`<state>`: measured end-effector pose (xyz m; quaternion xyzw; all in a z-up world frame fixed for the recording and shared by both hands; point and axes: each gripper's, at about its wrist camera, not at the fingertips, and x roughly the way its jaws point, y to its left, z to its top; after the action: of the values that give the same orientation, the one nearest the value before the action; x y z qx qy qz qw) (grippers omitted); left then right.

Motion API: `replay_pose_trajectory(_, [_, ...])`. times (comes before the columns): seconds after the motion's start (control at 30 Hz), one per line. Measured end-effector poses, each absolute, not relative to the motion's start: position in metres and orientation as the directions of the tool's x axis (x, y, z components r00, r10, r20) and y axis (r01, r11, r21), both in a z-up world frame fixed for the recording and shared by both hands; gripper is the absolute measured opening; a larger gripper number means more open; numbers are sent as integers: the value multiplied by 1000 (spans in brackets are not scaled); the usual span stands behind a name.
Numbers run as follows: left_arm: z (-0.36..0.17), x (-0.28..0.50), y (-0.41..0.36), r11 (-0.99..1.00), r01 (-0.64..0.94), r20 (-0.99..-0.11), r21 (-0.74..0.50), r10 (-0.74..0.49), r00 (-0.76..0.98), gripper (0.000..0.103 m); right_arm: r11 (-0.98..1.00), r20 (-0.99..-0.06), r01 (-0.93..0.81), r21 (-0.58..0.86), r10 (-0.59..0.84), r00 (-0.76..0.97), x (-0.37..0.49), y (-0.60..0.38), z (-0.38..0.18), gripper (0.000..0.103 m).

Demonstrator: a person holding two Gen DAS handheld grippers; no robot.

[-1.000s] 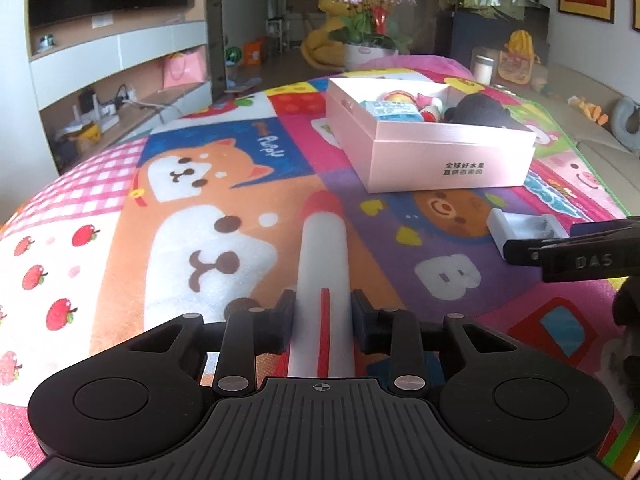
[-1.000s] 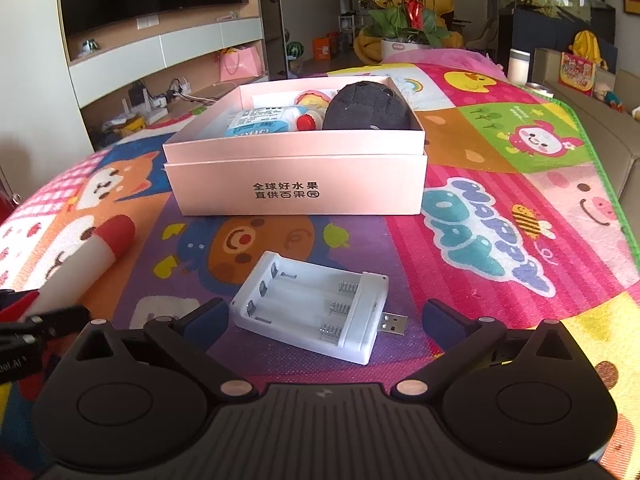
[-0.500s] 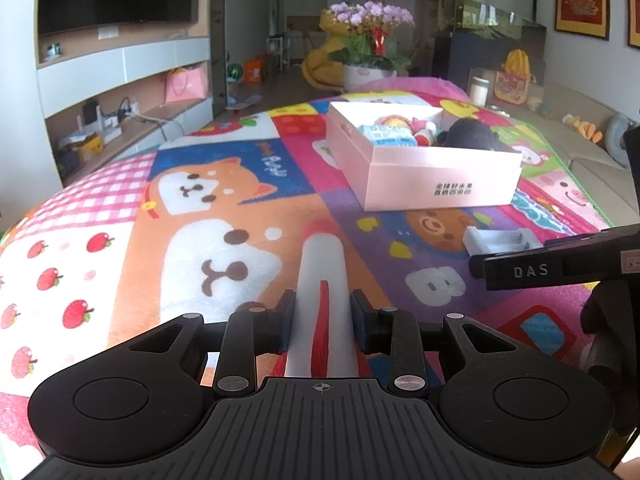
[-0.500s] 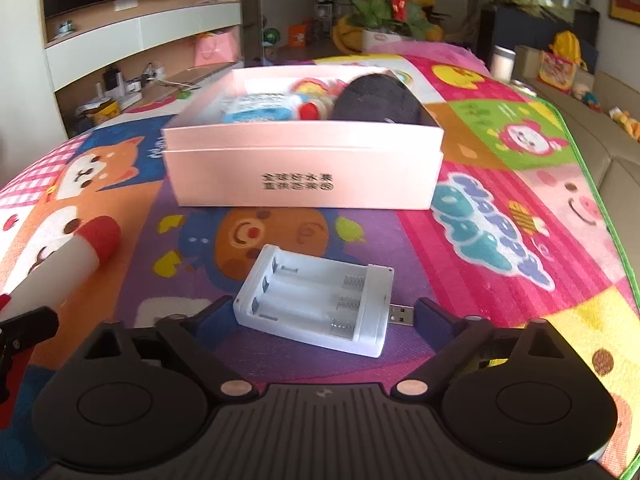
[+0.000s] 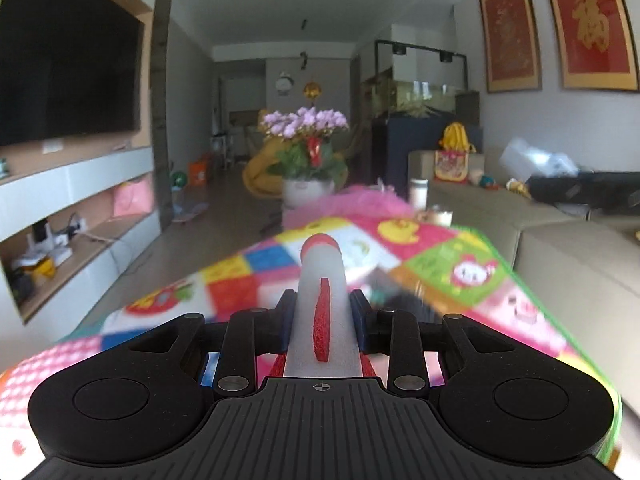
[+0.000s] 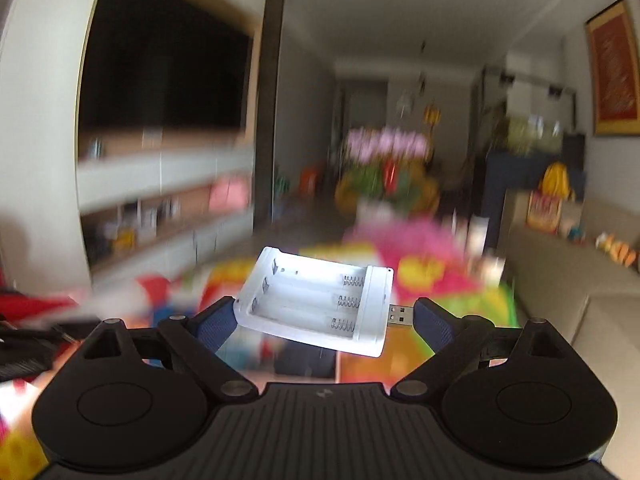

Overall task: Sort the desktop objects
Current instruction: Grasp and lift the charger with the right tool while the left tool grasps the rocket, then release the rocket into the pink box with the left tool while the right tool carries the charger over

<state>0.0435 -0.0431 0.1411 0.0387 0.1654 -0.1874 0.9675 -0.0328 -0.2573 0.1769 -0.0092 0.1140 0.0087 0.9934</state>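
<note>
My left gripper (image 5: pixel 320 312) is shut on a white foam rocket (image 5: pixel 322 280) with a red nose and red fin, and holds it raised above the colourful cartoon mat (image 5: pixel 460 276). My right gripper (image 6: pixel 320 316) is shut on a white USB battery charger (image 6: pixel 316 300), its plug pointing right, and holds it lifted above the mat (image 6: pixel 424 280). The pink box is hidden in both views. The right wrist view is motion-blurred.
A potted plant with purple flowers (image 5: pixel 304 152) stands beyond the mat's far end. A beige sofa (image 5: pixel 560 248) runs along the right. A TV wall with shelves (image 5: pixel 72 200) is on the left. The other gripper shows at the right wrist view's left edge (image 6: pixel 24 344).
Both grippers have risen and tilted up off the mat. The rocket and the charger have come up with them. The pink box has dropped out of view.
</note>
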Motion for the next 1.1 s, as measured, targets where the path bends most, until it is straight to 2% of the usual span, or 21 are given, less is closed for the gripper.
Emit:
replay_pose_trajectory(0.13, [127, 100, -83, 933, 360, -355, -26, -345, 869, 32, 999, -180, 10, 34, -4, 984, -21, -271, 195, 94])
replay_pose_trajectory(0.27, [100, 137, -112, 929, 369, -371, -34, -354, 858, 34, 997, -210, 34, 65, -20, 978, -5, -282, 187, 94])
replay_pose_trajectory(0.33, [86, 149, -120, 916, 401, -426, -27, -374, 824, 48, 997, -238, 47, 63, -31, 971, 1, -288, 178, 94])
replay_pose_trajectory(0.37, [81, 151, -120, 910, 412, -451, -34, -382, 807, 66, 997, -252, 56, 59, -40, 967, 4, -292, 174, 94])
replay_pose_trajectory(0.4, [79, 149, -115, 907, 418, -460, -47, -391, 797, 79, 996, -264, 66, 58, -48, 963, 7, -295, 170, 94])
replay_pose_trajectory(0.5, [80, 133, -91, 910, 407, -428, -74, -398, 812, 97, 994, -295, 85, 62, -63, 954, 15, -303, 161, 94])
replay_pose_trajectory(0.63, [79, 99, -48, 930, 360, -409, -70, -356, 840, 102, 994, -333, 79, 74, -50, 942, 29, -306, 154, 94])
replay_pose_trajectory(0.8, [55, 65, -11, 953, 300, -469, -47, -286, 835, 103, 994, -386, 15, 104, 26, 922, 57, -291, 149, 94])
replay_pose_trajectory(0.97, [40, 53, 15, 951, 270, -503, -149, -308, 808, 103, 980, -477, -109, 166, 177, 861, 119, -252, 151, 94])
replay_pose_trajectory(1.1, [47, 46, 22, 944, 284, -479, -166, -329, 814, 103, 971, -544, -193, 143, 240, 804, 182, -207, 148, 94])
